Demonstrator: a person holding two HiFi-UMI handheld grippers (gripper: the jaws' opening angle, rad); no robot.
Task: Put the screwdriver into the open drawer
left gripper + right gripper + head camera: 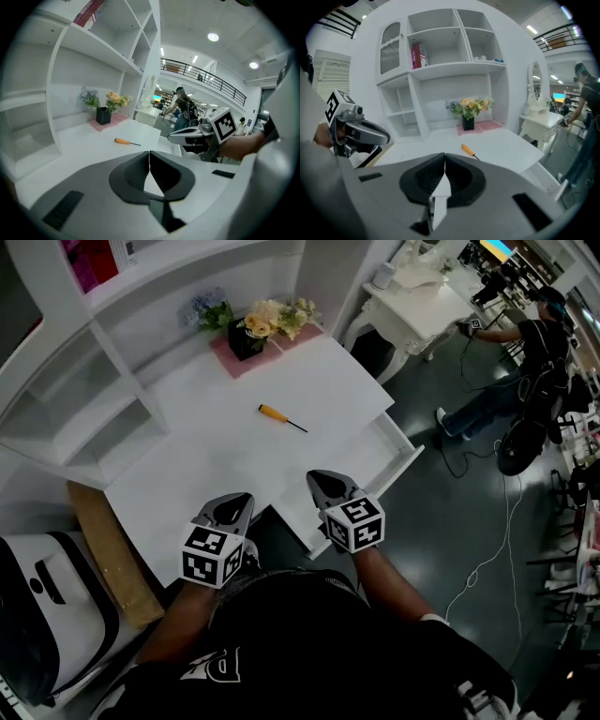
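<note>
Left gripper (234, 507) and right gripper (323, 486) both have their jaws pressed together with nothing between them

They hover side by side over the near edge of the white desk (187, 474). The orange-handled screwdriver with a thin dark shaft (281, 417) lies flat on the desktop, well apart from both and in front of a black vase of flowers (248, 334). The open white drawer (405, 457) juts from the desk's right side, under the right gripper
</note>
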